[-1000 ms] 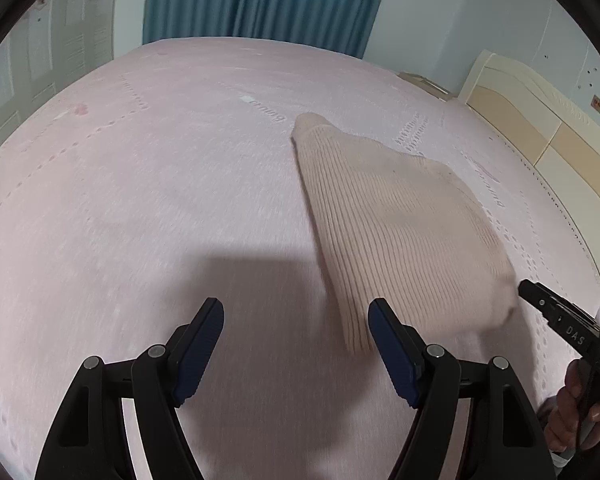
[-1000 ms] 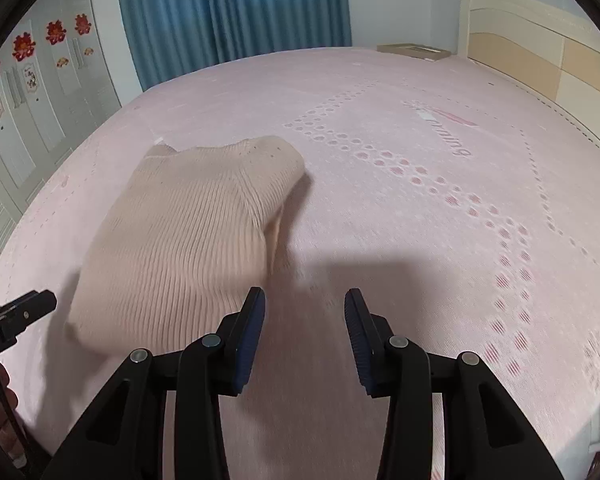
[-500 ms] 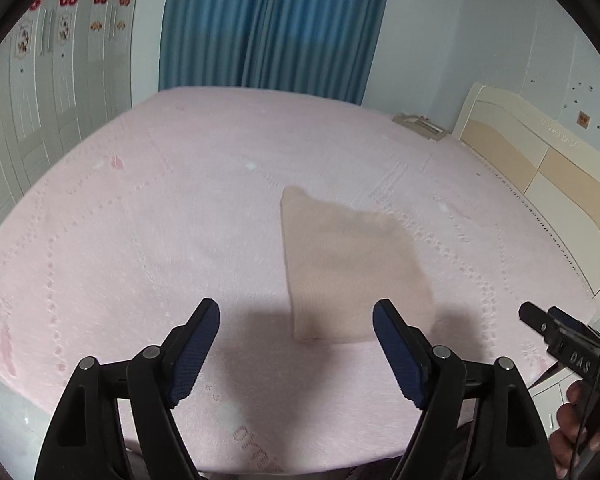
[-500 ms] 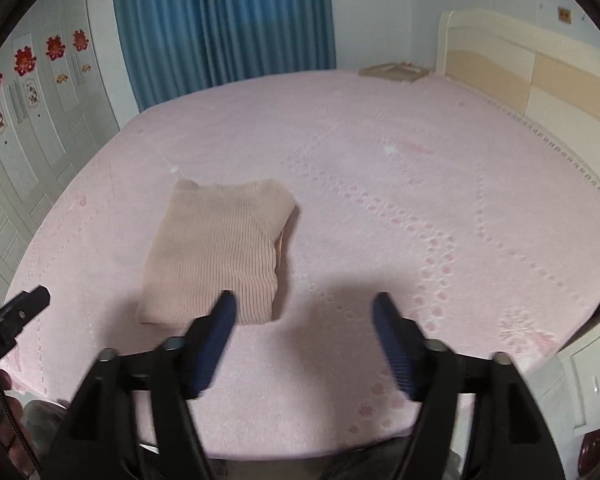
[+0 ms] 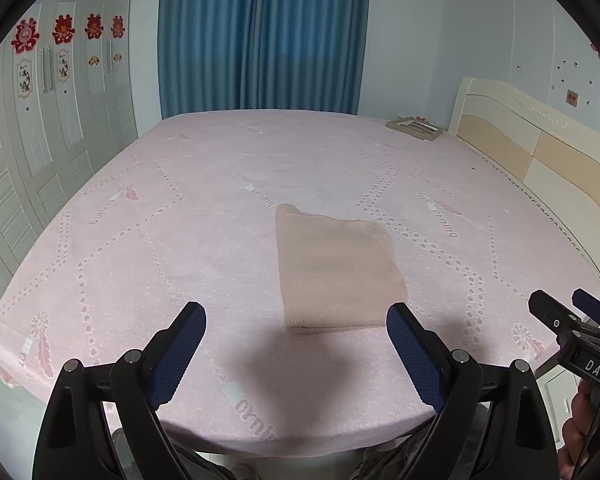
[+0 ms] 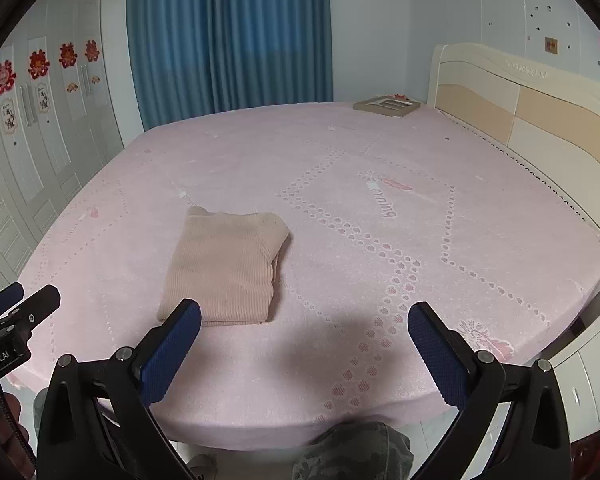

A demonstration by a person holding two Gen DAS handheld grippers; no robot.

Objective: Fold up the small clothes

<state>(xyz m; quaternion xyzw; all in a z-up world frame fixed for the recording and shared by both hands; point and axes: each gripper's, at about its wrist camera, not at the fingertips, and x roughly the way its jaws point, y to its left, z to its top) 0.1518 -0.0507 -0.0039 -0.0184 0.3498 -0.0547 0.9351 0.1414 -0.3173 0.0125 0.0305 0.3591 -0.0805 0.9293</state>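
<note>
Left gripper (image 5: 296, 340) released, fingers spread wide, holding nothing — raised over the near edge of the pink bed (image 5: 180, 240). Folded beige sweater (image 5: 336, 272) lies flat on the bed, ahead of this gripper and slightly toward its right finger, apart from it. Right gripper (image 6: 304, 338) likewise released and empty — sweater (image 6: 228, 268) sits ahead of its left finger, not touching.

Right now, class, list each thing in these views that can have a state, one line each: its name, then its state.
Beige ribbed knit sweater: folded into a flat rectangle, lying on the bed.
Pink patterned bedsheet: spread flat.
Blue pleated curtains: drawn closed.
Left tongs: open, holding nothing.
Right tongs: open, holding nothing.
</note>
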